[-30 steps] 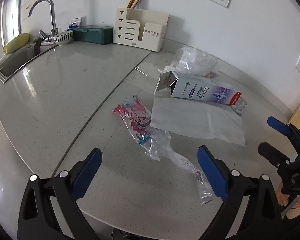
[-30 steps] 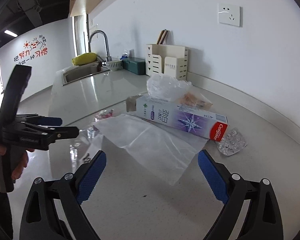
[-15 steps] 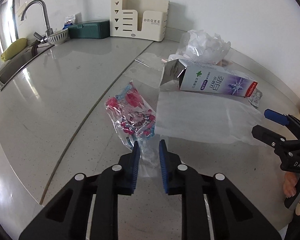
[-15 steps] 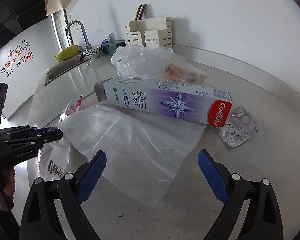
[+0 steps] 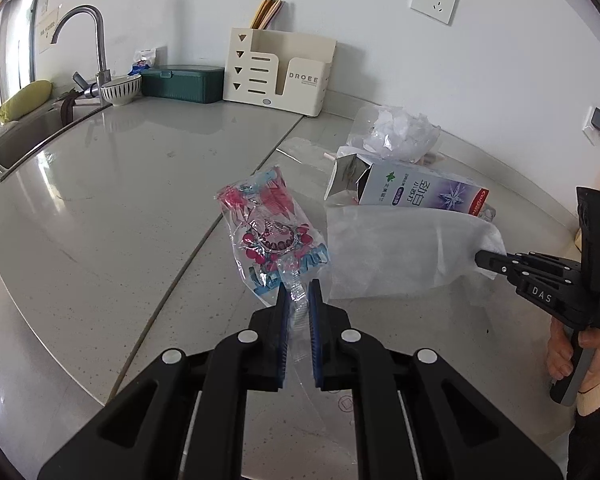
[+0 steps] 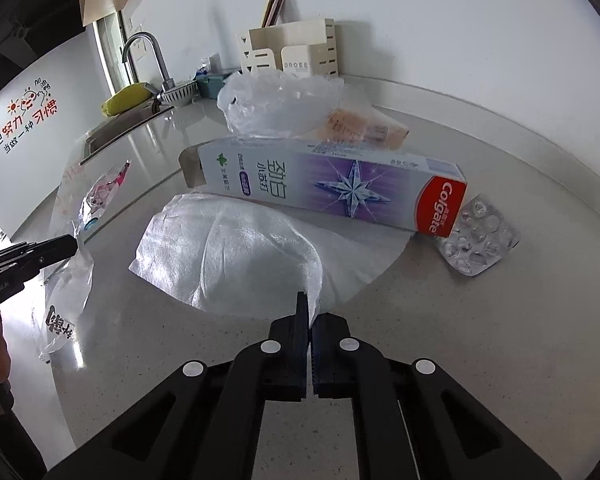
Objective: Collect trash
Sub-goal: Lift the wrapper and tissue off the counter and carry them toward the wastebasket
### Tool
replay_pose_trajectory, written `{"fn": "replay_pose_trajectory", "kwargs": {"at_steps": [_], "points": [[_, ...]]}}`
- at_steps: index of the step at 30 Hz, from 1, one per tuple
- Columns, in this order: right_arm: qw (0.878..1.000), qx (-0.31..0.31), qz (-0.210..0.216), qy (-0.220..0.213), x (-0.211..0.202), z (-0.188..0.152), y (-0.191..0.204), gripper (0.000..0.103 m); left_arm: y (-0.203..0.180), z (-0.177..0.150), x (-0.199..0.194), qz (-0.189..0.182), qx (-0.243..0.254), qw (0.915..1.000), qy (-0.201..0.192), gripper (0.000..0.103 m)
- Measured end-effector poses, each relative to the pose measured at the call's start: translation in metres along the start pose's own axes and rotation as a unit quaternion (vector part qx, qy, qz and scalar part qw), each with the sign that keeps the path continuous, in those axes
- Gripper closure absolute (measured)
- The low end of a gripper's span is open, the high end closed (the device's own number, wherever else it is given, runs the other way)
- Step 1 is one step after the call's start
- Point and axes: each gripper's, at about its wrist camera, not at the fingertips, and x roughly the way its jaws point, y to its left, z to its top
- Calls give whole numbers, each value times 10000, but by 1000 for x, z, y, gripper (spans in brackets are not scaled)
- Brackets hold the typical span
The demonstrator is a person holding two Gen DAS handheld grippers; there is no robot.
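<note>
Left wrist view: I am pinching the clear tail of the printed candy wrapper (image 5: 274,236) with the left gripper (image 5: 299,300). Its jaws are closing, the plastic is already pressed between the blue pads, and the printed body is hanging free just ahead of the tips, above the counter (image 5: 112,184).

Right wrist view: I am holding the right gripper (image 6: 309,312) fully closed on the near edge of the white translucent bag (image 6: 236,248). The film is rising in a hump from the tips and is draping back onto the counter, its far edge reaching the toothpaste box (image 6: 332,184).

Step in hand, as I read it: two pieces gripped at once, one per gripper, neither yet carried off. Collection looks to be at an early stage.

Remaining loose trash: toothpaste box, lying just beyond the white bag; empty blister pack (image 6: 478,240), ahead and to the right of the right gripper, touching the box's red end; crumpled clear bag (image 6: 280,104) farther back, behind the box.

No bin or container is showing in either view, so I cannot tell where these go.

Next move, my judgement: lifting both pieces clear without dragging the white bag against the box. Both films are thin and slippery, so I am planning a slow lift.
</note>
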Motion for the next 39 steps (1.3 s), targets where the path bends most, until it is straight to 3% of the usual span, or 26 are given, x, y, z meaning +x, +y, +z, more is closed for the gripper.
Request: {"fn": "replay_pose_trajectory", "kwargs": {"at_steps": [8,28,39], "points": [[9984,-167,-387,-379,-36,-14,37,97,1,-3,-14,-336,236,9992,-5,93],[9851,375,-1272,-1092,-138,-36,117,97,25,-35,-82,-919,620,9938,-121,93],[9752,691,-1597,-1367,-187,-57,140,97,33,-59,-138,-1268,919,9870,-353,93]]}}
